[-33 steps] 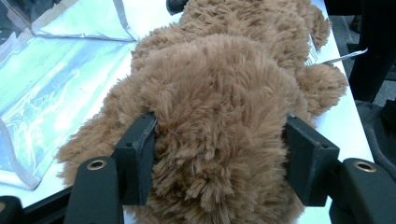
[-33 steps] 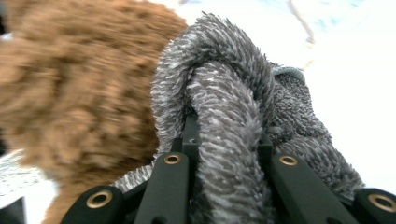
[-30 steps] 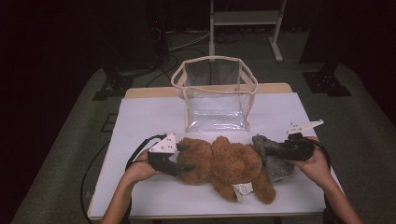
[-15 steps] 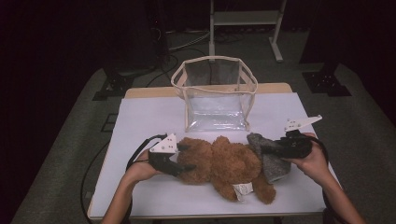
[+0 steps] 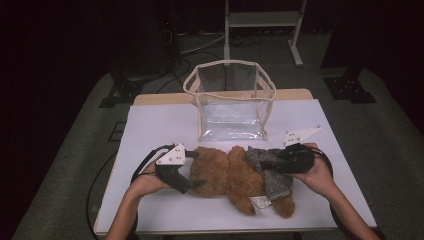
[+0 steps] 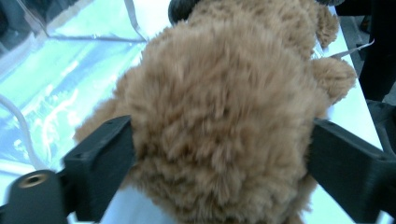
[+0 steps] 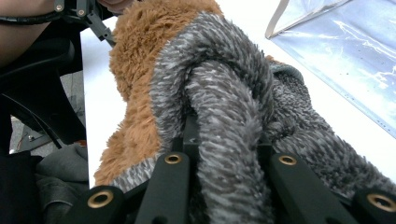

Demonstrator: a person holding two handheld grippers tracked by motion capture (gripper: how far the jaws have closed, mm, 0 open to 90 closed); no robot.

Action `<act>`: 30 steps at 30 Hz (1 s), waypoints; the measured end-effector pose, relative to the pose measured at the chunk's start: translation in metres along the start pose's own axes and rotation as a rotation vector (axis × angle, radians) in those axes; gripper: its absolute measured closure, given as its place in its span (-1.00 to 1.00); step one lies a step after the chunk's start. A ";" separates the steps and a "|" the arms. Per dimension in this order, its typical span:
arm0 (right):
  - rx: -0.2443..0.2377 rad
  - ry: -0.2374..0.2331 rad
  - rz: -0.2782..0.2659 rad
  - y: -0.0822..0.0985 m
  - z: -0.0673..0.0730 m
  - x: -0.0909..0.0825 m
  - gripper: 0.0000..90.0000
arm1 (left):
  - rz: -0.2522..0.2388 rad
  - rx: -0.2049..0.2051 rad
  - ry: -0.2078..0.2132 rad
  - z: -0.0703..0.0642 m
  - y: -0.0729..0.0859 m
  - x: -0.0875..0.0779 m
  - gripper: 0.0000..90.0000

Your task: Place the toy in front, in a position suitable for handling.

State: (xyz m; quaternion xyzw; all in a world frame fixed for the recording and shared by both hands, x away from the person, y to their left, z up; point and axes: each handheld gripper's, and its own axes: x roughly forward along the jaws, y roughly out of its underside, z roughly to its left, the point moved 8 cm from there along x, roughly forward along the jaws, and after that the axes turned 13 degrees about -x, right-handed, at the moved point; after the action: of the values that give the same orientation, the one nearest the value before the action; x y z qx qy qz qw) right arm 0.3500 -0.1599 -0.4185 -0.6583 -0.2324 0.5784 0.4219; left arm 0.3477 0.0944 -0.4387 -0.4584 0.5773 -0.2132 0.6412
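A brown teddy bear lies on the white table, with a grey knitted garment over its right part. My left gripper is at the bear's left end. In the left gripper view its jaws have just been opening and stand wide on either side of the bear's furry body, which lies between them. My right gripper is shut on a fold of the grey garment, held a little above the bear's brown fur.
A clear plastic bag with a cream rim stands open just behind the bear. A white label sticks out near the bear's lower leg. Table edges lie close in front of both hands. A metal stand is beyond the table.
The right gripper has moved left and slightly up, drawing the grey garment further over the bear. The left gripper's jaws stand wider apart around the bear; that hand stayed put.
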 end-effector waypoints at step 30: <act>0.120 0.039 -0.014 0.038 -0.024 -0.005 0.68 | 0.023 -0.046 -0.044 0.003 0.007 -0.013 -0.21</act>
State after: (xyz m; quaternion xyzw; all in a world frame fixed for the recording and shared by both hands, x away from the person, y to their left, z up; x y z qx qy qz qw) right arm 0.3646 -0.1914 -0.4476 -0.6415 -0.1935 0.5753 0.4691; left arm 0.3451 0.1094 -0.4372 -0.4709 0.5732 -0.1822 0.6453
